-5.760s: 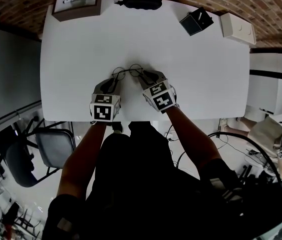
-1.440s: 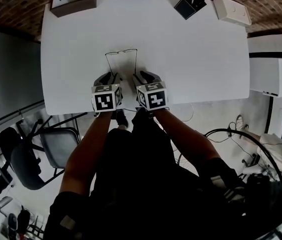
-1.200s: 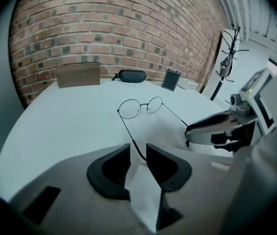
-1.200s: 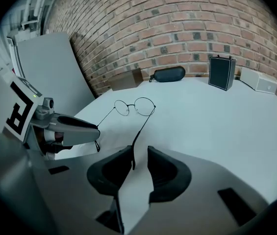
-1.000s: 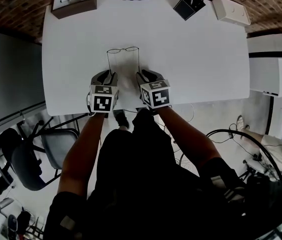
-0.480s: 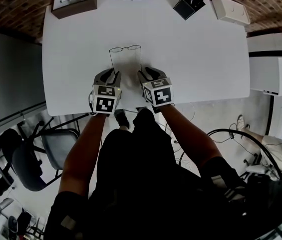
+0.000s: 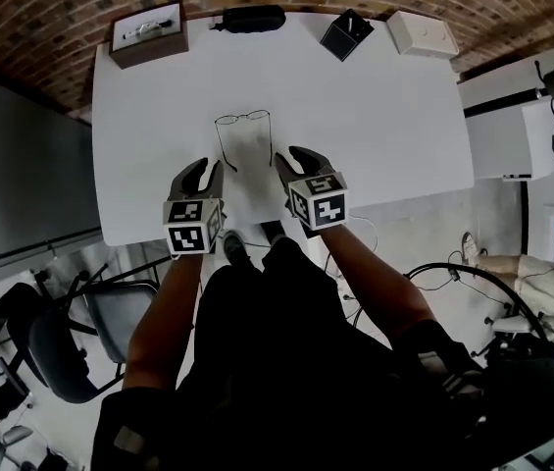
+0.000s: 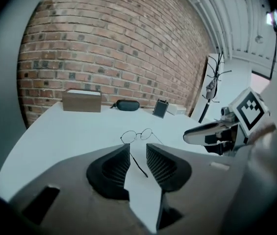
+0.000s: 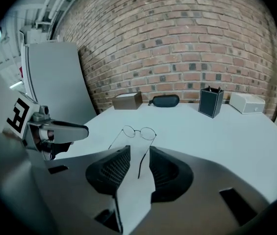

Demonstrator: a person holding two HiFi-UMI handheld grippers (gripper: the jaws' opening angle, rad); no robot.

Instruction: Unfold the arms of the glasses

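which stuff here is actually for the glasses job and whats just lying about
For the job:
glasses, arms unfolded, on the table
left hand-held gripper, open
right hand-held gripper, jaws just been opening, pads off the glasses

Lying about:
brown box
black case
pen holder
white box

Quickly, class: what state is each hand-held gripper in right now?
Left hand-held gripper: open, holding nothing.
Right hand-held gripper: open, jaws have just been opening, pads off the glasses, holding nothing.
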